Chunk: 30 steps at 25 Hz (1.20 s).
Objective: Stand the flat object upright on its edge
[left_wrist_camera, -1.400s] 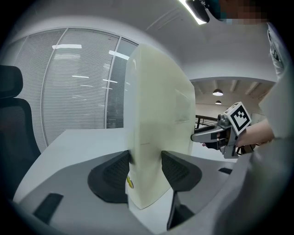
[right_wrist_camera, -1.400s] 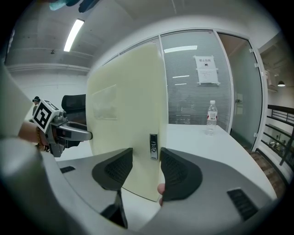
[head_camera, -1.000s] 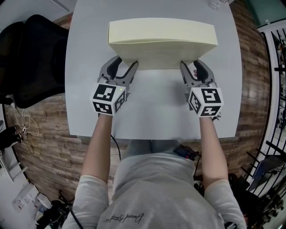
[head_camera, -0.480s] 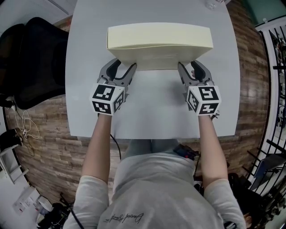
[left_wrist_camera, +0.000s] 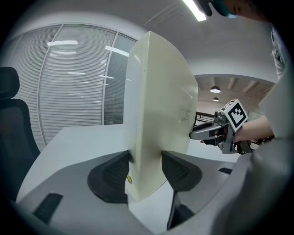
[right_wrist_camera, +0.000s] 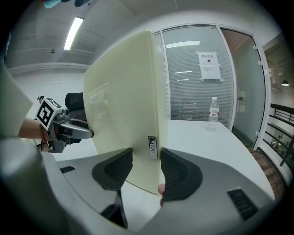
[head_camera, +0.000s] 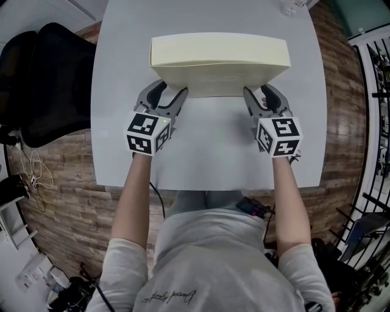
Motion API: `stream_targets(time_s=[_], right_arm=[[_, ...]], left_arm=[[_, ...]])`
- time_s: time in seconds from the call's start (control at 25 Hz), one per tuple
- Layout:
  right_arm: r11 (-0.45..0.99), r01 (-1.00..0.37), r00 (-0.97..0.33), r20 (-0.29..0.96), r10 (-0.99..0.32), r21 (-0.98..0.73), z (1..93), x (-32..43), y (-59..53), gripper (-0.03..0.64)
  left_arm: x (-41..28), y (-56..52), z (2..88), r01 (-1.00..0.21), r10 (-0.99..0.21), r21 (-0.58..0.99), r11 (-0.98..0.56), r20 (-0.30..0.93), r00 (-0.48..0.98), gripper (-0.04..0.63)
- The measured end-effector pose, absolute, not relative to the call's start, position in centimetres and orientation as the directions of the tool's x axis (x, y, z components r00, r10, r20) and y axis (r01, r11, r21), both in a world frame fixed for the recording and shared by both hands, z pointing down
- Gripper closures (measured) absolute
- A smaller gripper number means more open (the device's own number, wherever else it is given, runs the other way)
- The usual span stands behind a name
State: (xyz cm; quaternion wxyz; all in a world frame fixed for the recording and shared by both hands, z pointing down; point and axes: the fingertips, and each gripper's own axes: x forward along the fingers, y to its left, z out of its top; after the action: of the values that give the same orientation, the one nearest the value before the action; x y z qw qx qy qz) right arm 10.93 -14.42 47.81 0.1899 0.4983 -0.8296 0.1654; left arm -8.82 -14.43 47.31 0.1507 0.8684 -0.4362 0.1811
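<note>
A cream flat panel [head_camera: 219,52] stands tilted up on its long edge on the white table [head_camera: 213,152]; I look down on its top edge. My left gripper [head_camera: 169,99] is shut on its lower left corner. My right gripper [head_camera: 261,97] is shut on its lower right corner. In the left gripper view the panel [left_wrist_camera: 161,96] rises between the dark pads [left_wrist_camera: 112,174], which press on both of its faces. In the right gripper view the panel [right_wrist_camera: 128,105] sits the same way between the pads [right_wrist_camera: 177,172], with a small label [right_wrist_camera: 152,148] on its edge.
A clear water bottle [head_camera: 294,6] stands at the table's far right, also seen as the bottle [right_wrist_camera: 212,111] past the panel. A black office chair [head_camera: 42,79] is to the left of the table. Wood floor and a metal railing [head_camera: 375,91] lie to the right.
</note>
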Motion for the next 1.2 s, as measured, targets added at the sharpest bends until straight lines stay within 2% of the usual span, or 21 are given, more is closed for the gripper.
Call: stream_targets(time_s=[0.56,0.88,1.2], right_arm=[[0.492,-0.865,-0.475,0.484,-0.735,-0.103,47.67,10.58,-14.24,0.403],[0.506,-0.856,-0.487,0.494,-0.721,-0.105,47.90,10.19,-14.14,0.376],[0.520,-0.849,-0.491,0.494,-0.717,-0.089,47.92,10.40,-14.00,0.374]], left_arm=[[-8.55,-14.29,47.16,-0.786,-0.672,0.112,-0.608,0.455,0.584,0.337],[-8.31,-14.32,47.23,-0.781,-0.662,0.144,-0.608,0.450,0.599,0.307],[-8.40,-14.19,47.35,-0.774,-0.655,0.098,-0.626,0.473,0.590,0.307]])
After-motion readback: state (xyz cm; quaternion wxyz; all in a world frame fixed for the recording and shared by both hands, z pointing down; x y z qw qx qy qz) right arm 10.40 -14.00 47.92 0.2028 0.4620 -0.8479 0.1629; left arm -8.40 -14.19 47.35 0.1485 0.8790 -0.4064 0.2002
